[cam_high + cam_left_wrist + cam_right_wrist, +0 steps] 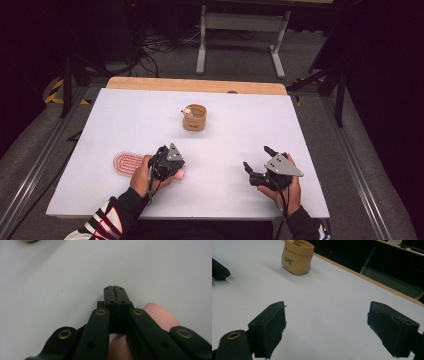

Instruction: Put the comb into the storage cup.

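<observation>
**A:** Starting at the fingers of the left gripper (pixel 115 287): pressed flat together?

**B:** Pressed together, yes, with nothing pinched between. Just under and behind them, a rounded pink handle (pixel 160 315), belonging to the pink plastic hairbrush with an oval bristled head (pixel 127 164). Lying flat on the white table top (pixel 125 115), near the front left, head pointing left and handle end poking out to the right of the gripper.

**A:** So no grip on it yet. Best way to take it?

**B:** Probably: open those 2 fingers first, drop them astride the handle rather than on top of it, then close across the narrow part. Keep low and square to the handle; a round, smooth shaft likely to roll or squirt out of a slanted pinch.

**A:** And the right gripper (pixel 327 322)?

**B:** Pads (pixel 274 325) spread wide, holding nothing, resting near the front right, well apart from the brush.

**A:** Anything around, or in the way?

**B:** Only 1 other thing: a small tan fabric pouch (pixel 297 257), upright near the middle toward the far side, with something small and pale at its rim, too small to name. Well apart from both grippers; bare table between, nothing blocking.
</observation>
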A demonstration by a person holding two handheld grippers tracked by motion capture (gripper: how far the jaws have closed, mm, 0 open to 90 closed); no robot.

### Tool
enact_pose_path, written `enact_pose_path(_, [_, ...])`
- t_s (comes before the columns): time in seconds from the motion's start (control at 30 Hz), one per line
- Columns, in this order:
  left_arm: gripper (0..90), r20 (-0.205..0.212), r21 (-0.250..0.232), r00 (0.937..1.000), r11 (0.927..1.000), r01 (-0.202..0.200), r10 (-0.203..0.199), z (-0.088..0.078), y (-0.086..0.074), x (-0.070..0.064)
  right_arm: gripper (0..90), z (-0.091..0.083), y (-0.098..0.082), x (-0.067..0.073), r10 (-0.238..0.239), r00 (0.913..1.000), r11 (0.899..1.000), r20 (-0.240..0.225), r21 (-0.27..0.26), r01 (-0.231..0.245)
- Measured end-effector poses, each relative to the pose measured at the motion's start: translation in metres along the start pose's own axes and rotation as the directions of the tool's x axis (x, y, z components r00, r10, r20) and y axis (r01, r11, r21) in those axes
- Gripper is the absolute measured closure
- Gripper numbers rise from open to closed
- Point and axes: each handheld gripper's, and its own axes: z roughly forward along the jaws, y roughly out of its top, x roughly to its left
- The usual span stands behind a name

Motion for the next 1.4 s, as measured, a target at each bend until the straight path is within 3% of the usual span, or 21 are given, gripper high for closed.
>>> enact_pose_path(0.4, [90.0,0.005,-0.015,0.9999,0.9998,-0.016,0.016,-0.014,-0.020,0.007,15.3,0.002,-0.001,0.002,0.000,1.0000,1.000,-0.005,0.012,0.000])
enact_pose_path(0.57, [90.0,-0.009,-0.071,0.9999,0.9974,-0.014,0.013,-0.026,-0.025,0.009,15.3,0.003,0.000,0.004,-0.006,0.9999,1.000,-0.011,0.017,0.006])
enact_pose_path(0.63, [89.6,0.005,-0.124,0.9999,0.9923,-0.009,0.010,-0.034,-0.026,0.012,15.3,0.004,-0.001,0.004,-0.006,0.9999,1.000,-0.013,0.022,0.006])
enact_pose_path(0.7, [89.2,-0.011,-0.167,0.9998,0.9857,-0.018,0.017,-0.043,-0.029,0.013,15.4,0.004,-0.001,0.004,-0.008,0.9999,1.000,-0.013,0.022,0.008])
enact_pose_path(0.73, [88.5,0.000,-0.196,0.9998,0.9804,-0.021,0.022,-0.048,-0.031,0.014,15.3,0.004,-0.001,0.004,-0.004,0.9999,1.000,-0.013,0.021,0.004])
enact_pose_path(0.77, [87.7,-0.026,-0.237,0.9989,0.9705,-0.044,0.039,-0.058,-0.034,0.015,15.4,0.004,-0.001,0.004,-0.004,0.9999,1.000,-0.014,0.022,0.005])
enact_pose_path(0.8, [86.9,-0.026,-0.237,0.9989,0.9705,-0.044,0.039,-0.058,-0.034,0.015,15.4,0.004,-0.001,0.004,-0.004,0.9999,1.000,-0.014,0.022,0.005])
enact_pose_path(0.87, [86.6,-0.023,-0.289,0.9984,0.9556,-0.056,0.052,-0.068,-0.039,0.017,15.4,0.005,-0.001,0.005,-0.005,0.9999,1.000,-0.016,0.023,0.005])
enact_pose_path(0.9, [86.0,-0.042,-0.313,0.9974,0.9471,-0.069,0.058,-0.076,-0.044,0.019,15.4,0.005,0.000,0.006,-0.006,0.9997,1.000,-0.022,0.021,0.007])
enact_pose_path(0.93, [86.0,-0.042,-0.313,0.9974,0.9471,-0.069,0.058,-0.076,-0.044,0.019,15.4,0.005,0.000,0.006,-0.006,0.9997,1.000,-0.022,0.021,0.007])
enact_pose_path(1.1, [85.0,-0.052,-0.373,0.9966,0.9244,-0.079,0.064,-0.093,-0.060,0.026,15.5,0.005,0.002,0.009,-0.013,0.9994,1.000,-0.032,0.019,0.014])
enact_pose_path(1.23, [84.0,-0.064,-0.382,0.9967,0.9213,-0.070,0.050,-0.099,-0.071,0.030,15.5,0.005,0.003,0.012,-0.021,0.9990,1.000,-0.039,0.021,0.022])
enact_pose_path(1.4, [83.3,-0.088,-0.379,0.9959,0.9238,-0.053,0.021,-0.104,-0.086,0.036,15.5,0.005,0.004,0.015,-0.021,0.9986,0.999,-0.050,0.025,0.022])
